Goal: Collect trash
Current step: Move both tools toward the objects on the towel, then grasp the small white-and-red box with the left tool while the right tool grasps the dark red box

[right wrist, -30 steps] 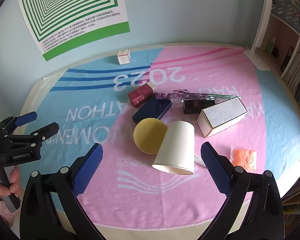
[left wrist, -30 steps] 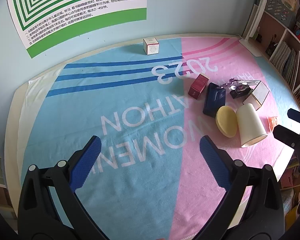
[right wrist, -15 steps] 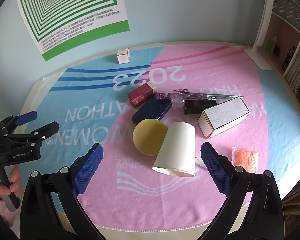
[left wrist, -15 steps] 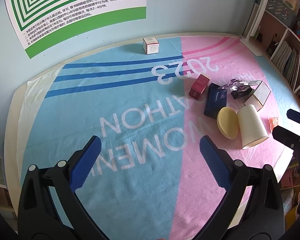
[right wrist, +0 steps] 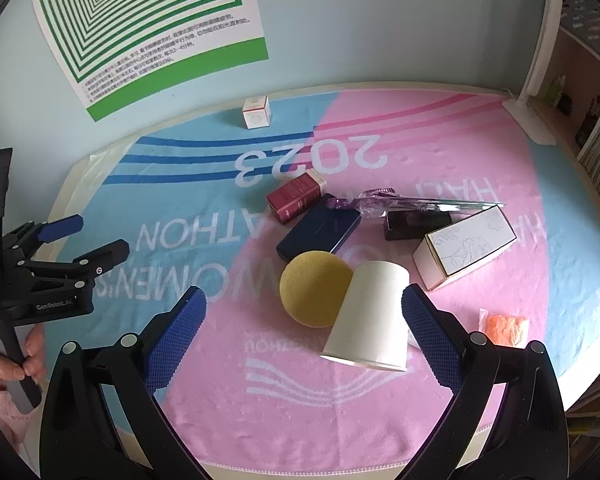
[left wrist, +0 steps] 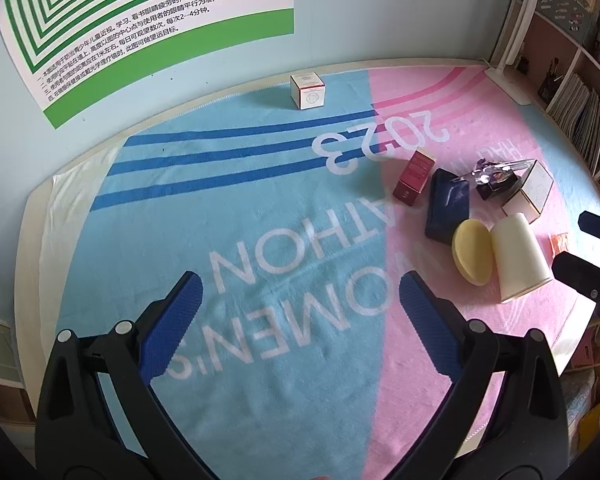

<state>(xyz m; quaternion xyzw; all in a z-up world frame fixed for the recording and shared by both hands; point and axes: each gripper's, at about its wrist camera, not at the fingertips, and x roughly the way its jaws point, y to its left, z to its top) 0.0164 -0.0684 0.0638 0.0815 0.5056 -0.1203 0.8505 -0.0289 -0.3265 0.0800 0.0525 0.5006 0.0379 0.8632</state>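
A white paper cup [right wrist: 370, 316] [left wrist: 518, 256] lies on its side on the pink half of the towel. It touches a round yellow sponge [right wrist: 314, 288] [left wrist: 473, 256]. Behind them lie a dark blue case [right wrist: 320, 232], a red box [right wrist: 296, 196], a crumpled clear wrapper [right wrist: 400, 202], a black box [right wrist: 416, 224] and a long white box [right wrist: 464, 246]. An orange packet [right wrist: 506, 328] sits near the right edge. My right gripper [right wrist: 304, 300] hangs open just in front of the cup and sponge. My left gripper [left wrist: 298, 292] is open and empty over the blue half.
A small white box [left wrist: 308, 90] stands alone near the back wall under a green-striped poster [left wrist: 140, 12]. A white lamp base [right wrist: 534, 124] and bookshelves [left wrist: 580, 92] border the right side. The towel's front edge [right wrist: 300, 468] is close below the right gripper. A hand [right wrist: 4, 360] holds the left gripper's handle.
The right gripper has crept slightly closer to the cup and sponge. The left gripper has drifted only a little. Both stay open and no object has moved.
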